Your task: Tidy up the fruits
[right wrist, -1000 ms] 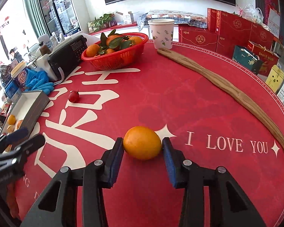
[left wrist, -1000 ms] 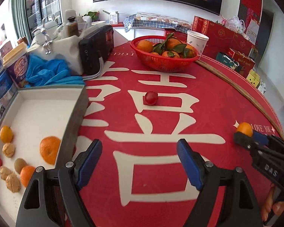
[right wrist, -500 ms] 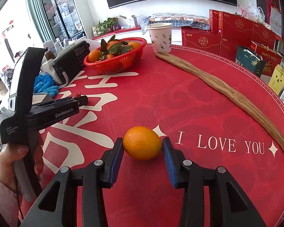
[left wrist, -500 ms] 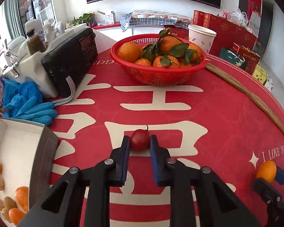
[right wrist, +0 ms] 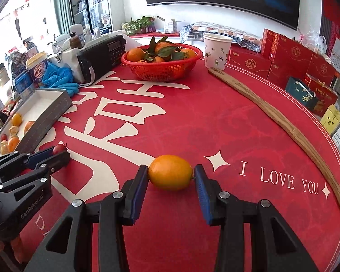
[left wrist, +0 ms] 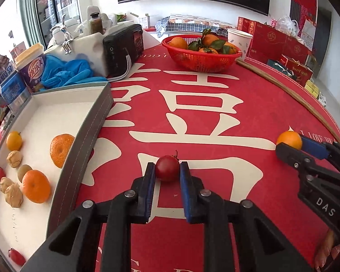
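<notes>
Left tongs (left wrist: 167, 173) clamped on tomato (left wrist: 167, 168), low over red bench (left wrist: 249, 104) near tray. Right tongs (right wrist: 170, 174) clamped on orange (right wrist: 170, 172) beside "I LOVE YOU" lettering at near edge. Tray (left wrist: 97, 122) at left edge: oranges, walnuts, tomatoes. Red basket (left wrist: 201, 60) at far edge: leafy oranges. Tongs marked "GenRobot.AI", "DAS".

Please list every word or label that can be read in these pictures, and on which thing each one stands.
"I LOVE YOU": red tablecloth
"GenRobot.AI": left gripper body
"DAS": right gripper body
Large white Chinese character: tablecloth, partly covered
Purple cup, red gift boxes, radio: print too small or blurred to read
</notes>
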The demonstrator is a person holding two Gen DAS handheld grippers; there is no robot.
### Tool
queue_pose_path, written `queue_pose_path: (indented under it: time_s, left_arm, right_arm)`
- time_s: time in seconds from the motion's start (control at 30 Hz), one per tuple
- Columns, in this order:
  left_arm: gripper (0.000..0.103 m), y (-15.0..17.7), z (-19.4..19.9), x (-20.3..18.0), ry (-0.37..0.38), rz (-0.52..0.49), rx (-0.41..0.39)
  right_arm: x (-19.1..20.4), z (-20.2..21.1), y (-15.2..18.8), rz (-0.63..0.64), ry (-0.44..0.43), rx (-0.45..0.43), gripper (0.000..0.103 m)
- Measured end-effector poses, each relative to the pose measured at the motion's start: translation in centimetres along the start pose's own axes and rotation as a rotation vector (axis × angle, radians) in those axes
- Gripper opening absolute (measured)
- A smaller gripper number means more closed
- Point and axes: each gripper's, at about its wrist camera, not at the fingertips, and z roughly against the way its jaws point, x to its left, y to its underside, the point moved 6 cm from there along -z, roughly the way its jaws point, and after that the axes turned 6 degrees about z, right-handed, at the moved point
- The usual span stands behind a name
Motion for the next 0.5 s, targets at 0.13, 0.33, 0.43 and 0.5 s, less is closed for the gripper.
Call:
queue_pose_path:
  time_s: [0.13, 0.33, 0.43, 0.5]
  left_arm:
    - [0.023, 0.08, 0.09, -0.12, -0.009, -0.004, -0.002]
    - [0.024, 0.08, 0.06, -0.20, -0.018, -0.011, -0.004]
    - [0.024, 0.08, 0.03, -0.24, -0.013, -0.007, -0.003]
    - [0.024, 0.08, 0.03, -0.26, -0.014, -0.006, -0.003]
  right_arm:
    - [0.12, -0.09, -0.11, -0.001, -0.003, -0.001, 0.043]
    - [0.01, -0.15, -0.03, -0.010, -0.009, 0.004, 0.043]
    - [0.03, -0.15, -0.02, -0.010, -0.010, 0.004, 0.043]
    - [0.05, -0.14, -0.02, -0.010, -0.009, 0.004, 0.043]
